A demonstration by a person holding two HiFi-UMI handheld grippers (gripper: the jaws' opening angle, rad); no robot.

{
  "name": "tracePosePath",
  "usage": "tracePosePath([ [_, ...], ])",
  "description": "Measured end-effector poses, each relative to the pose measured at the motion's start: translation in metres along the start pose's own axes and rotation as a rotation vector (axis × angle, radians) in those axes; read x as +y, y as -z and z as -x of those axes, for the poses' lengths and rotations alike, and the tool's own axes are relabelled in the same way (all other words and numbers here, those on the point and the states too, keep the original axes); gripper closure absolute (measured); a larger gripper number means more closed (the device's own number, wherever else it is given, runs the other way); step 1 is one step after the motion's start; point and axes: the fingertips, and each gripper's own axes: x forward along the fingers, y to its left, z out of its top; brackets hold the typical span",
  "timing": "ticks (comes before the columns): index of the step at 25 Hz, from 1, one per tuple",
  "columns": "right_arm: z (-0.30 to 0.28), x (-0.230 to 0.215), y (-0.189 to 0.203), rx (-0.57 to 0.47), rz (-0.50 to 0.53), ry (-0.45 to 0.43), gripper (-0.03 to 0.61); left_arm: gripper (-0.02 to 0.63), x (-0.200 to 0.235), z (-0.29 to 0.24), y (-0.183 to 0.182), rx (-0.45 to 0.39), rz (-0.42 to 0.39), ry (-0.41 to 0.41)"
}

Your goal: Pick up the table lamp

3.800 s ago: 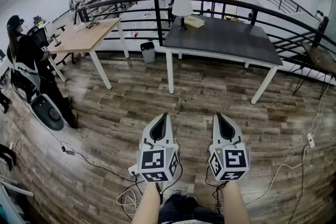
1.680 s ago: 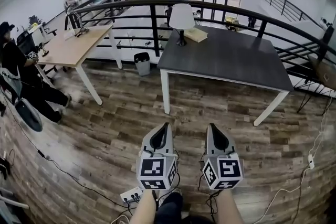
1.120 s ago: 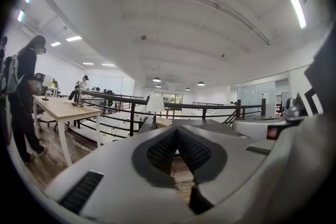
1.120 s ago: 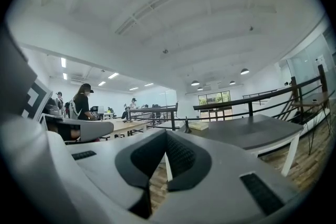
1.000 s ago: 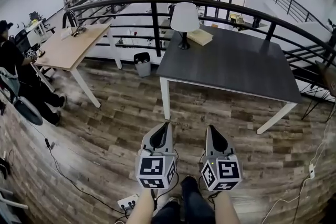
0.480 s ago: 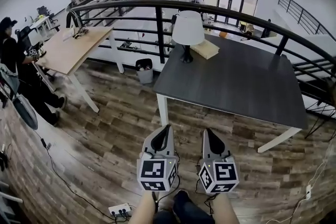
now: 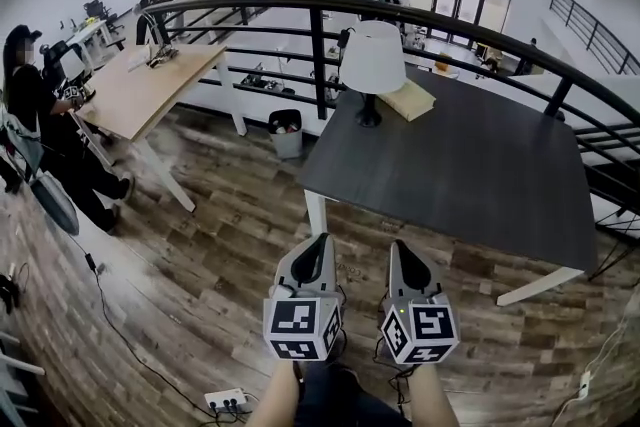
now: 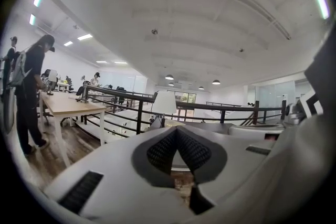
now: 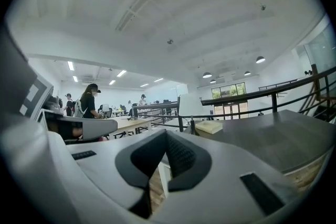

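Observation:
A table lamp [image 7: 372,65] with a white shade and a black stem stands at the far left corner of a dark grey table [image 7: 470,170]. It also shows small in the left gripper view, lamp [image 8: 164,105], and in the right gripper view, lamp [image 9: 190,108]. My left gripper [image 7: 316,243] and right gripper [image 7: 402,247] are side by side over the wooden floor, short of the table's near edge, both pointing toward it. Both are shut with nothing between their jaws. The lamp is well beyond their reach.
A tan book [image 7: 411,99] lies beside the lamp. A black railing [image 7: 300,5] curves behind the table. A light wooden desk [image 7: 150,85] stands to the left, with a bin [image 7: 286,130] between the tables. A person [image 7: 40,115] stands far left. A power strip [image 7: 225,400] lies on the floor.
The table and lamp have come nearer and larger in the head view. Both grippers have advanced toward the table together, still shut and side by side.

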Motion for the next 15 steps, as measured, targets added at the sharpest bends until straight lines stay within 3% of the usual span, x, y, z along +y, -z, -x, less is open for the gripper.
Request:
tracePosePath([
  [15, -0.134, -0.024, -0.004, 0.027, -0.006, 0.034, 0.554, 0.574, 0.064, -0.127, -0.01, 0.018, 0.033, 0.03],
])
